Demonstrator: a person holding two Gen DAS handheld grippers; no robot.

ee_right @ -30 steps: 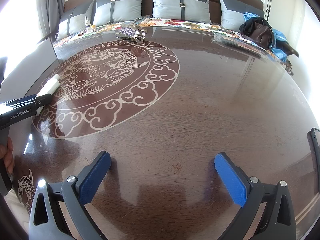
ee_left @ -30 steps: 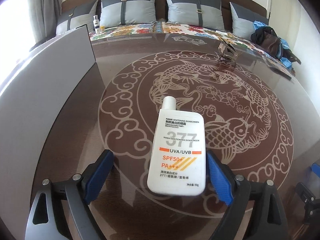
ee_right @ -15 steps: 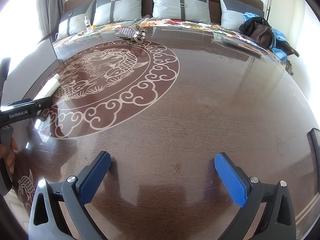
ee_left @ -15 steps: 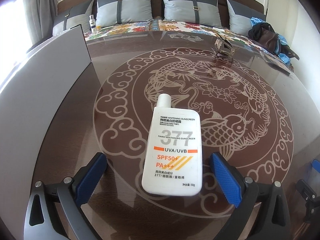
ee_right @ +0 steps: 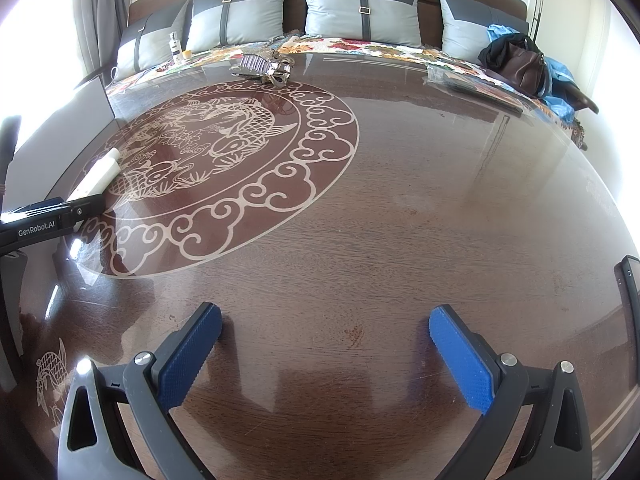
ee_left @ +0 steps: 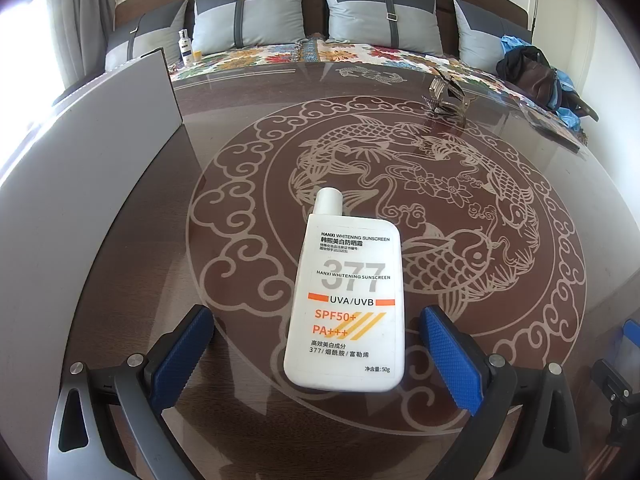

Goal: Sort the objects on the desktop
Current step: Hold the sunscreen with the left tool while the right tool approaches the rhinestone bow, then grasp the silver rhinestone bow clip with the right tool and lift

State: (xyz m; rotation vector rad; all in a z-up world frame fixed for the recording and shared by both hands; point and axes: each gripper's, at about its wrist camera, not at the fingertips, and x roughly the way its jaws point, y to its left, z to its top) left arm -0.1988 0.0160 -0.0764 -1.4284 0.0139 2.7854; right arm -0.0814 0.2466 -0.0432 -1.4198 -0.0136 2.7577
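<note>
Glass-topped dark wood makes up the table (ee_left: 460, 92), a broad glossy surface inlaid with a pale fish-and-cloud medallion (ee_left: 440, 216), and past its far edge runs a bench with grey cushions (ee_left: 248, 12) and a flowered cover, a dark bag (ee_left: 532, 72) dumped at its right end. Along the table's left side stands a flat grey panel (ee_left: 80, 184). Far across the glass sits a small metallic hair claw (ee_left: 446, 98), well apart from the work. Nearer, lying label-up on the medallion with its cap pointing away, is the white sunscreen bottle (ee_left: 346, 300): a flat plastic flask, probably light and fairly stiff, with smooth walls that could skid on the slick glass if nudged. Its narrow side edges look like the best place to pinch, roughly at mid-body, where the flat sides run parallel. The left gripper (ee_left: 316, 344) is spread fully wide around the bottle's lower half, pads clear of it on both sides, gripping nothing. The right gripper (ee_right: 324, 350) hangs likewise spread over bare wood, nothing between its pads.
</note>
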